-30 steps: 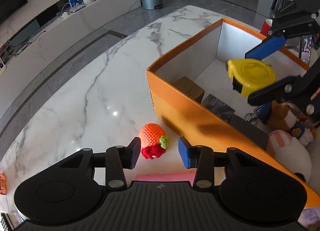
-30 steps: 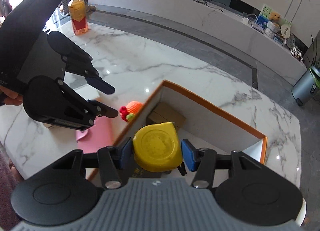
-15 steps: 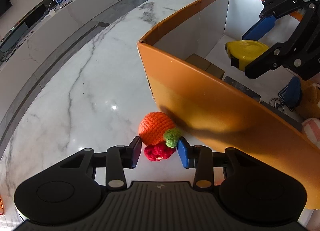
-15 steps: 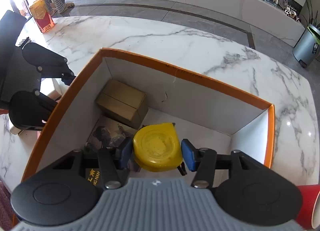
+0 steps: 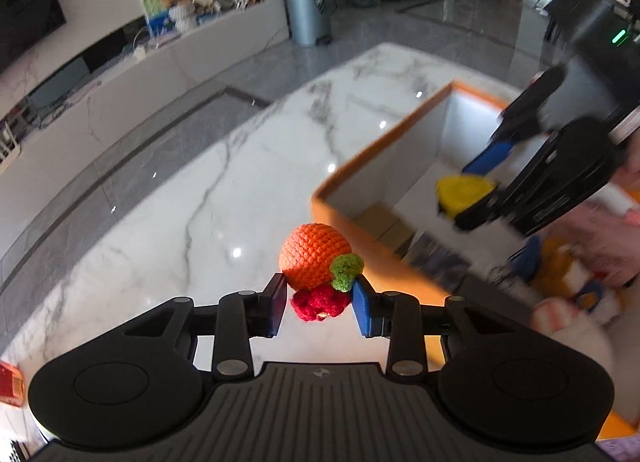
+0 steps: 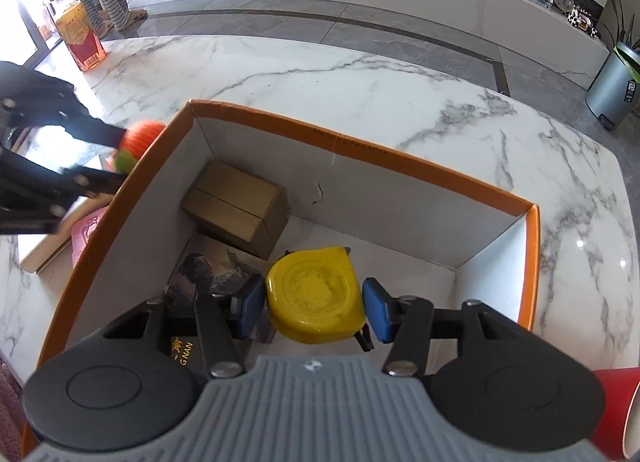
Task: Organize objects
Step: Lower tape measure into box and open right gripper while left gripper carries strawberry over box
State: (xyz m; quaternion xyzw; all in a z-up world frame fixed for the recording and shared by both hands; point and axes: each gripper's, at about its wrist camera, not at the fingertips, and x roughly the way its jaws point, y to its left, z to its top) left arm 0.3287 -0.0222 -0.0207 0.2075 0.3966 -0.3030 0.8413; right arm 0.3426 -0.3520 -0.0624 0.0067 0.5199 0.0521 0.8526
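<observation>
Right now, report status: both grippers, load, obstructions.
Left gripper closing on orange crocheted toy, lifted beside orange cardboard box. Right gripper holds yellow tape measure over box. Nothing blocking.

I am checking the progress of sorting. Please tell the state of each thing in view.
left gripper: closing on the crochet toy
right gripper: holds the yellow tape measure inside the orange box
brown carton: closed, in the box

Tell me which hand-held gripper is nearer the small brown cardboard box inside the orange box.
Right. The right hand-held gripper hangs inside the orange box, beside the brown cardboard box; the left hand-held gripper stays outside the wall.
</observation>
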